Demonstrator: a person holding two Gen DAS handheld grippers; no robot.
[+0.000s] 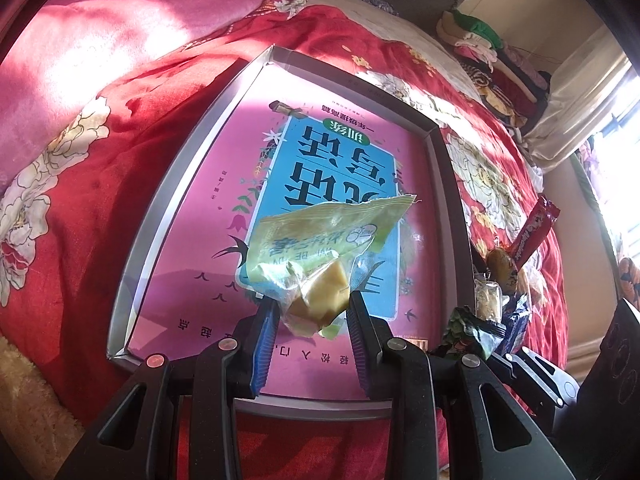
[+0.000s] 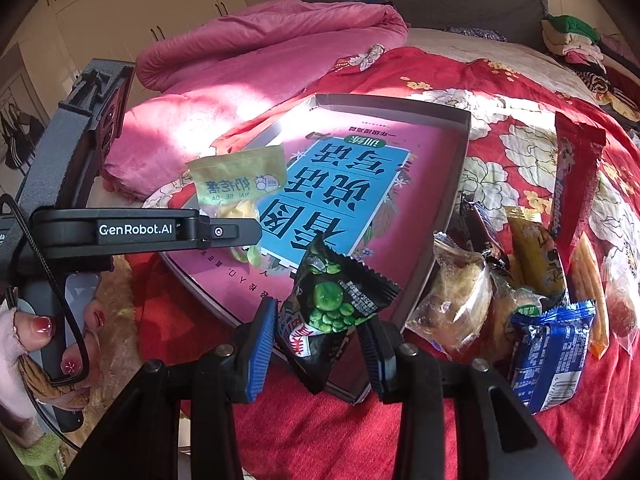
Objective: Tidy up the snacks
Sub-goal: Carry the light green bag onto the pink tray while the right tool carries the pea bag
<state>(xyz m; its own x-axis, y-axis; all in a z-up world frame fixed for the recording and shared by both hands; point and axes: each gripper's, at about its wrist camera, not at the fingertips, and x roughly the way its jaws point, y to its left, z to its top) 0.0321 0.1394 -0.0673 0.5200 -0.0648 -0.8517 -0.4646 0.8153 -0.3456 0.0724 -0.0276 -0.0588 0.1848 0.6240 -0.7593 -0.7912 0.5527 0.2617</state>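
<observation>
My left gripper (image 1: 313, 312) is shut on a yellow-green snack packet (image 1: 320, 240) and holds it above the grey tray (image 1: 448, 184), whose floor is a pink and blue printed sheet. The packet also shows in the right wrist view (image 2: 240, 180), held by the left gripper (image 2: 236, 232). My right gripper (image 2: 320, 328) is shut on a black packet of green peas (image 2: 332, 300) over the tray's near right corner (image 2: 452, 196). That packet shows at the tray's right edge in the left wrist view (image 1: 472, 332).
The tray lies on a red floral quilt (image 2: 500, 148) on a bed. Several loose snacks lie right of the tray: a blue packet (image 2: 552, 352), a red bar (image 2: 572, 184), clear-wrapped pastries (image 2: 456, 300). A pink duvet (image 2: 248, 72) is heaped behind; folded clothes (image 2: 572, 36) sit at the back right.
</observation>
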